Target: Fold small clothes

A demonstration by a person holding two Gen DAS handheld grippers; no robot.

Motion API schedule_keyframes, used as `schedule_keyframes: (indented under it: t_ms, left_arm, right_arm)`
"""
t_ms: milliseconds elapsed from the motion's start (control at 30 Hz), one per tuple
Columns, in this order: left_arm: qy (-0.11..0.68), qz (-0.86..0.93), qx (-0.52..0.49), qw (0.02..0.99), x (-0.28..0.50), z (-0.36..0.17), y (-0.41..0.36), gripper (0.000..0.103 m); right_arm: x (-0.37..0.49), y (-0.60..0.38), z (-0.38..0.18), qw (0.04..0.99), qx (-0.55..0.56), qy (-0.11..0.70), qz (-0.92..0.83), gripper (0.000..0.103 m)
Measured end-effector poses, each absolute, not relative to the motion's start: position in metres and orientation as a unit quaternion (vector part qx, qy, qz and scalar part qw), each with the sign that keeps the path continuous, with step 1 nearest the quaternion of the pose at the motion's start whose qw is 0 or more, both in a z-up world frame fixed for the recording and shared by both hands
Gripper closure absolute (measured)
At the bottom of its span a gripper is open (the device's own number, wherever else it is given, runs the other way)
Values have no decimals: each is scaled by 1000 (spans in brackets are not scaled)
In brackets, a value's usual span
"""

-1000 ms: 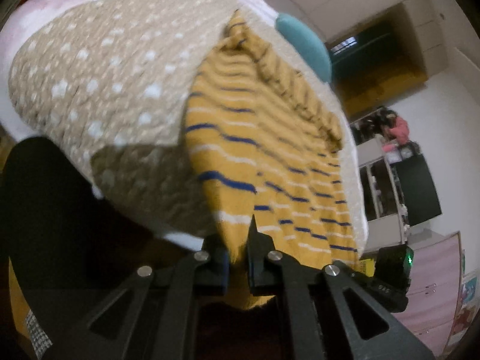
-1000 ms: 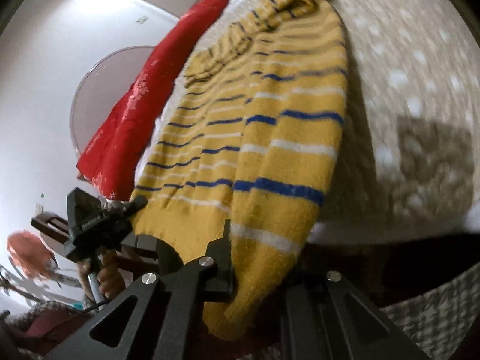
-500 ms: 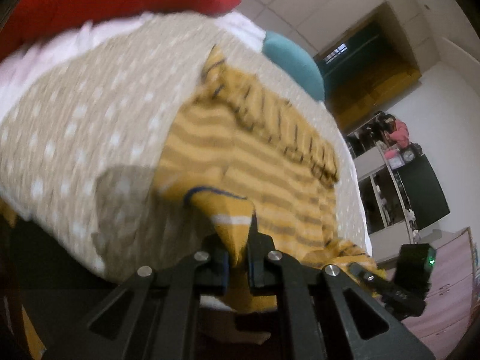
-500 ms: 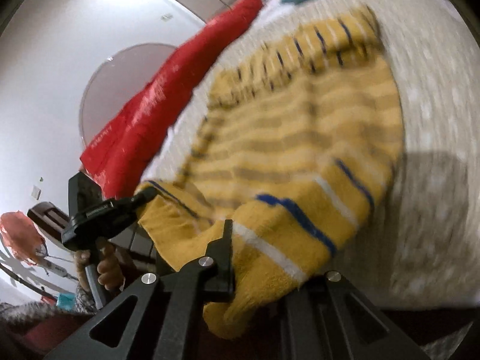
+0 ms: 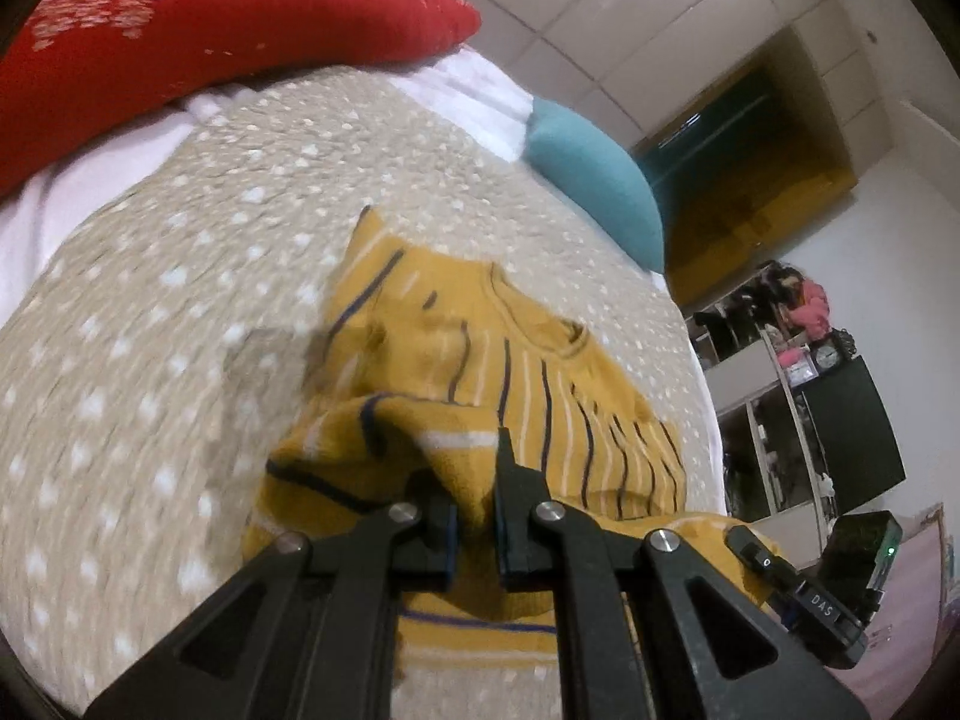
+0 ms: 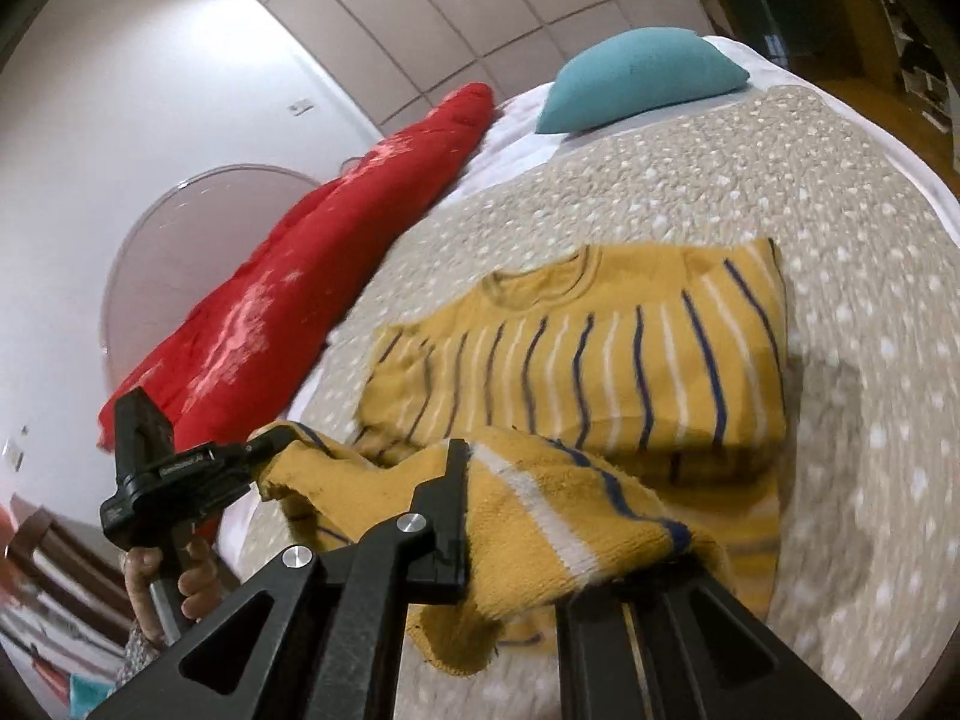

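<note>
We have the yellow striped sweater (image 6: 576, 354) lying on the dotted beige bedspread (image 6: 840, 192), its collar toward the far end of the bed and its right edge folded into a straight, thick line. Its near hem is lifted off the cover and doubled back over the body. Our left gripper (image 5: 477, 516) is clamped on one corner of that hem, yellow knit pinched between its two black fingers. Our right gripper (image 6: 570, 540) carries the other hem corner: the cloth drapes over its right finger and hides it, so we cannot tell how tightly it is closed, though the knit hangs from it.

Around the sweater, bare bedspread shows on every side, widest to the right and at the far end. Along the left edge of the bed lies a long red cushion (image 6: 300, 294), near the sweater's left sleeve but apart from it. A teal pillow (image 6: 642, 78) sits at the far end on the white sheet (image 6: 522, 114), well apart from the collar. Past the right side, shelves (image 5: 780, 372) stand against the wall.
</note>
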State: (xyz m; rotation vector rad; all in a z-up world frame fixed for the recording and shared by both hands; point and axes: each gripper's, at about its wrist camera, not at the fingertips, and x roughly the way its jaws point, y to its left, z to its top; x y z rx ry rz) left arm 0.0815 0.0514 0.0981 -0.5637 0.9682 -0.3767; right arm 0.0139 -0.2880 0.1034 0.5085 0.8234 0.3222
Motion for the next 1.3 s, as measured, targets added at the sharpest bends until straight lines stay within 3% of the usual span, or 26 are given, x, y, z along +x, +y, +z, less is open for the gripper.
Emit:
schedule_keyframes:
  t_ms: [167, 400, 467, 600, 667, 733, 867, 1100, 1300]
  left_arm:
    - [484, -158, -254, 822, 144, 83, 36, 91]
    - [520, -163, -321, 775, 198, 47, 43, 82]
    - [515, -178, -335, 768, 205, 45, 44, 68]
    - [494, -200, -383, 755, 215, 46, 52, 51]
    - [472, -197, -407, 756, 218, 49, 61, 38]
    - [454, -184, -419, 764, 217, 54, 71, 34]
    - [452, -169, -402, 778, 214, 61, 80, 34]
    - [451, -148, -274, 836, 167, 88, 68, 34]
    - [451, -140, -202, 858, 99, 91, 66, 34]
  right_arm:
    - [73, -305, 81, 854, 274, 420, 140, 92]
    - [146, -333, 29, 807, 333, 471, 127, 82]
    - [155, -345, 16, 793, 367, 469, 130, 81]
    - [166, -365, -2, 764, 437, 453, 145, 79]
    - [168, -371, -7, 749, 469, 443, 153, 69]
    - [169, -375, -7, 736, 494, 432, 164, 58]
    - [172, -386, -11, 678, 588, 400, 186, 29]
    - [182, -393, -14, 645, 631, 404, 152, 23]
    - [170, -373, 13, 685, 563, 435, 155, 21]
